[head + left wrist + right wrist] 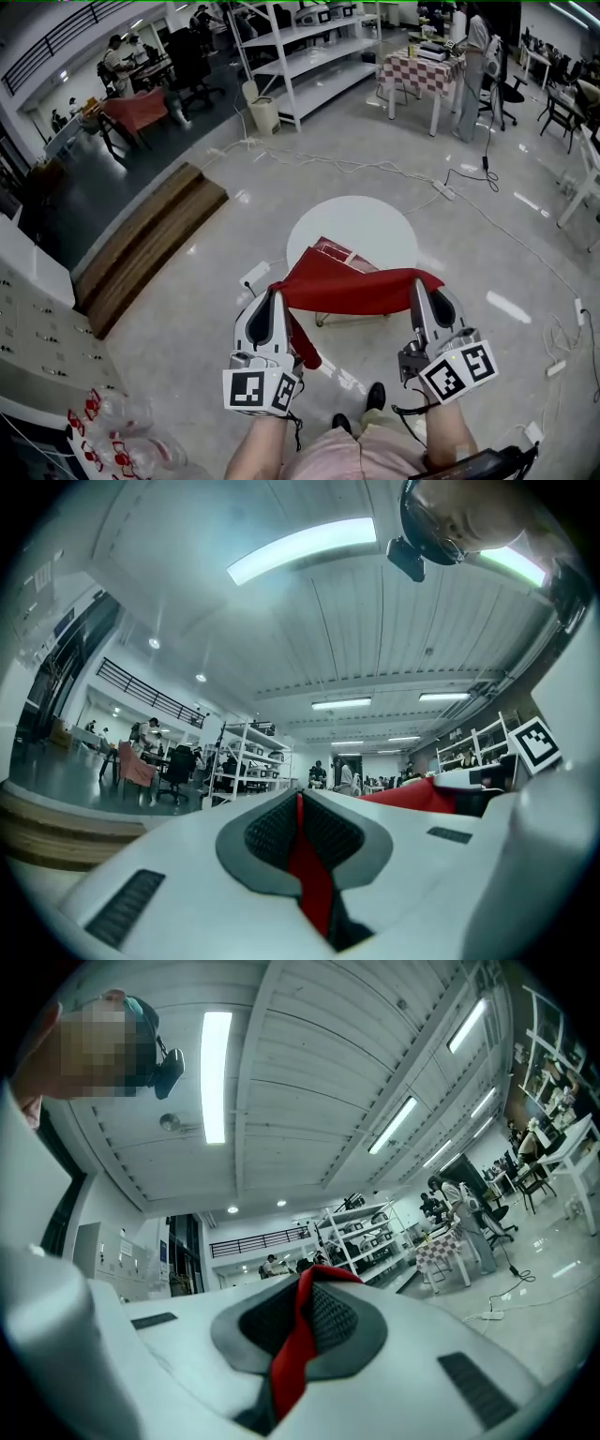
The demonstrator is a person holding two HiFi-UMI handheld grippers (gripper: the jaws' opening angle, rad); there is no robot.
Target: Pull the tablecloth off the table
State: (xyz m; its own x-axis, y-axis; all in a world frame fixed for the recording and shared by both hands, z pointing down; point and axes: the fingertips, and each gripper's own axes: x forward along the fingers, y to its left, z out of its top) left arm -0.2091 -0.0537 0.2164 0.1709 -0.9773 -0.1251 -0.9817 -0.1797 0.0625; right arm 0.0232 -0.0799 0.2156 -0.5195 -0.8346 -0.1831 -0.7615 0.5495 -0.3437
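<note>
A red tablecloth (pixel 352 286) hangs stretched between my two grippers, over the near edge of a round white table (pixel 361 225). Its far part, showing a checked underside, still lies on the tabletop. My left gripper (pixel 275 292) is shut on the cloth's left corner, and a loose end dangles below it. My right gripper (pixel 416 283) is shut on the right corner. In the left gripper view a strip of red tablecloth (pixel 302 855) is pinched between the dark pads. The right gripper view shows the red tablecloth (pixel 292 1344) clamped the same way. Both grippers point slightly upward.
A wooden step (pixel 141 246) lies on the floor to the left. White shelving (pixel 300 56) stands at the back, with a table under a checked cloth (pixel 422 70) and a person beside it. Cables (pixel 450 187) and power strips run across the floor. Plastic bags (pixel 112 436) lie near left.
</note>
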